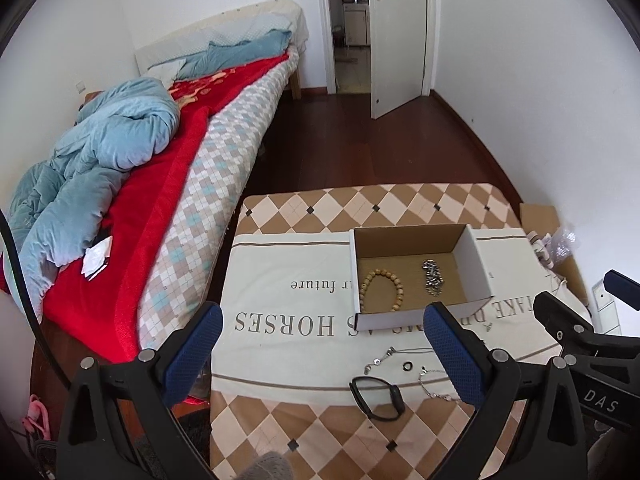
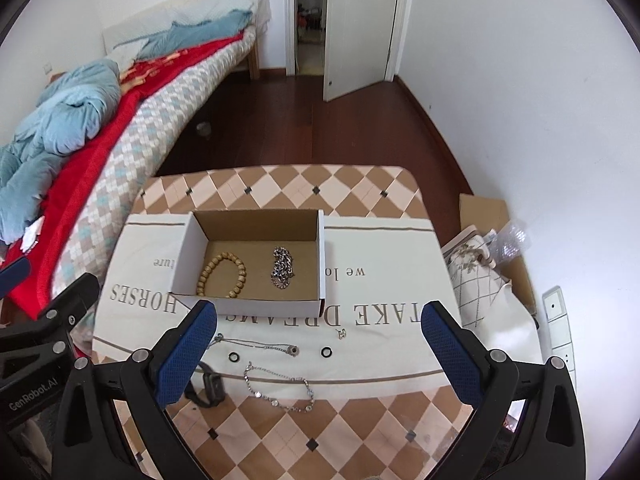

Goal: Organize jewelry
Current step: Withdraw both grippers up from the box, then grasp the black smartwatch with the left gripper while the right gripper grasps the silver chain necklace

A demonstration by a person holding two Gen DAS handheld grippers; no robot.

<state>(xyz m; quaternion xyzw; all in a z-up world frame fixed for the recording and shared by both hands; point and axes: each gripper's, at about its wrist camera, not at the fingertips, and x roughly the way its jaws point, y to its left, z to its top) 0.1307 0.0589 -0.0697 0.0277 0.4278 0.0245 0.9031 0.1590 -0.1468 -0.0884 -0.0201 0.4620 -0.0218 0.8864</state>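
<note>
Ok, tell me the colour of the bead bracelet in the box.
Light tan wooden bead bracelet; right wrist view shows it best.

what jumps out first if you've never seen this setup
An open cardboard box on the cloth-covered table, holding a wooden bead bracelet beside a silver chain. In front of it, loose pieces lie on the cloth, including a crystal bracelet. A red blanket on the bed stands out at left.

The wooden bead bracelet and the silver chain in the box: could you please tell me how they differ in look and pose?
The wooden bead bracelet is tan, made of round beads; the silver chain is shiny metal links. The bracelet lies spread as an open loop, while the chain is bunched in a narrow heap. The bracelet sits in the left half of the cardboard box, the chain nearer the middle. Both rest on the box floor, apart from each other.
</note>
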